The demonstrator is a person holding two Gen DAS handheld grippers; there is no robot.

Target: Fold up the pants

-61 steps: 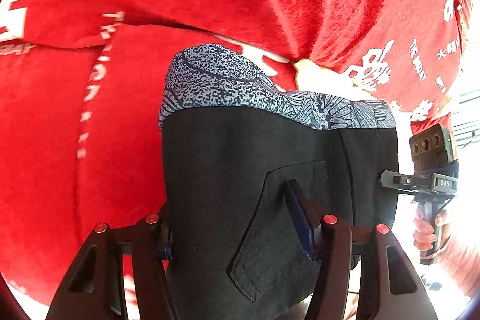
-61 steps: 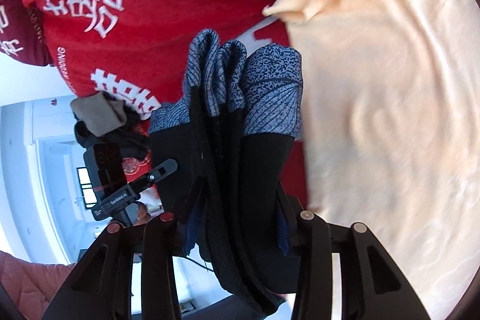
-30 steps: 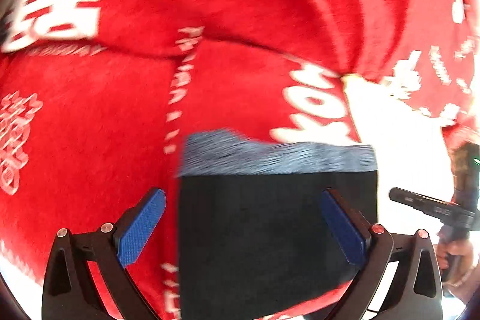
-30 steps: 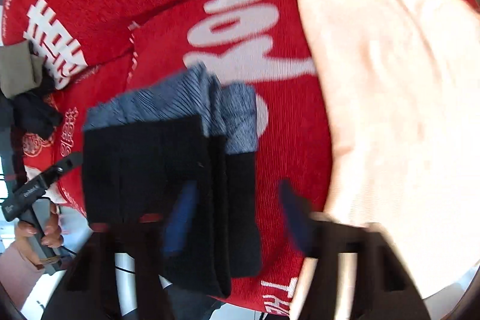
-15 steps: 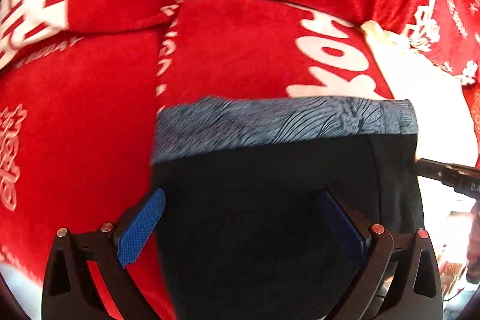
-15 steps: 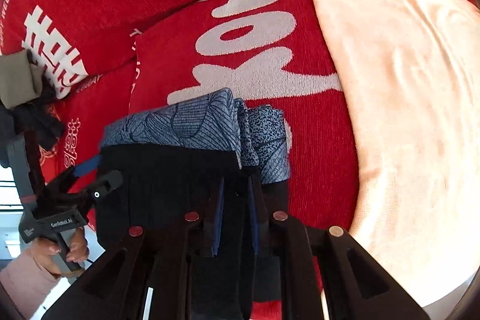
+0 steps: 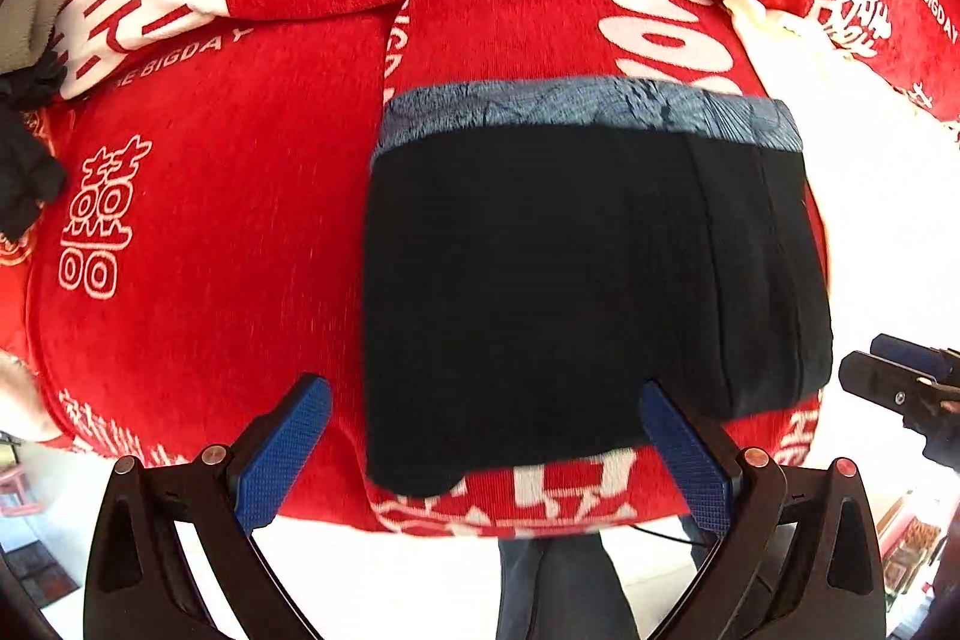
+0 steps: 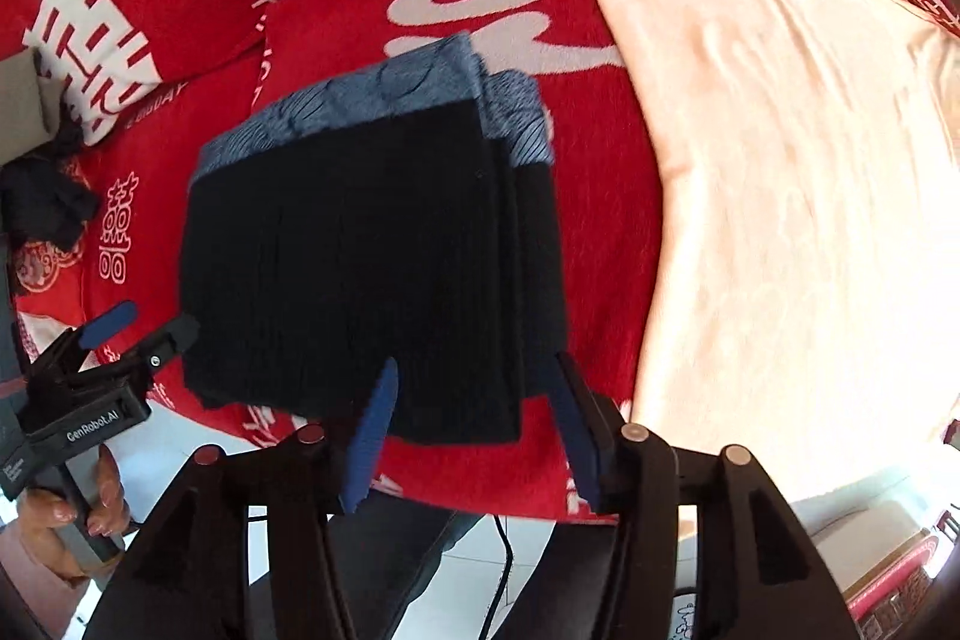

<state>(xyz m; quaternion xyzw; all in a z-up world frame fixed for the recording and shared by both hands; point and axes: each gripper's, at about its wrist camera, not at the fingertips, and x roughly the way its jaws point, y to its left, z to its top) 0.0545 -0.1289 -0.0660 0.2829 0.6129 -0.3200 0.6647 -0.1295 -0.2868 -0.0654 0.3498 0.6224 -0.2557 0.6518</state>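
Observation:
The folded black pants (image 7: pixel 570 280), with a blue-grey patterned waistband (image 7: pixel 576 109) at the far end, lie flat on the red cloth (image 7: pixel 210 232). My left gripper (image 7: pixel 483 451) hovers above their near edge, open wide, its pads touching nothing. In the right wrist view the same pants (image 8: pixel 360 250) lie in a neat stack. My right gripper (image 8: pixel 474 430) is over their near right corner. Its jaws are opening, and the pads stand clear of the fabric. Each gripper shows at the edge of the other's view: the right gripper (image 7: pixel 900 388), and the left gripper (image 8: pixel 120 340) in a hand (image 8: pixel 72 508).
A peach cloth (image 8: pixel 780 160) covers the table's right part, close beside the pants. A dark crumpled garment (image 8: pixel 42 208) lies at the left edge. The table's near edge runs just under the grippers, with pale floor and a person's dark trouser legs (image 7: pixel 558 580) below.
My right gripper, shut on the pants' edge half a second ago, has let go and lifted. The left gripper has slid left, staying open. The pants now rest on the cloth.

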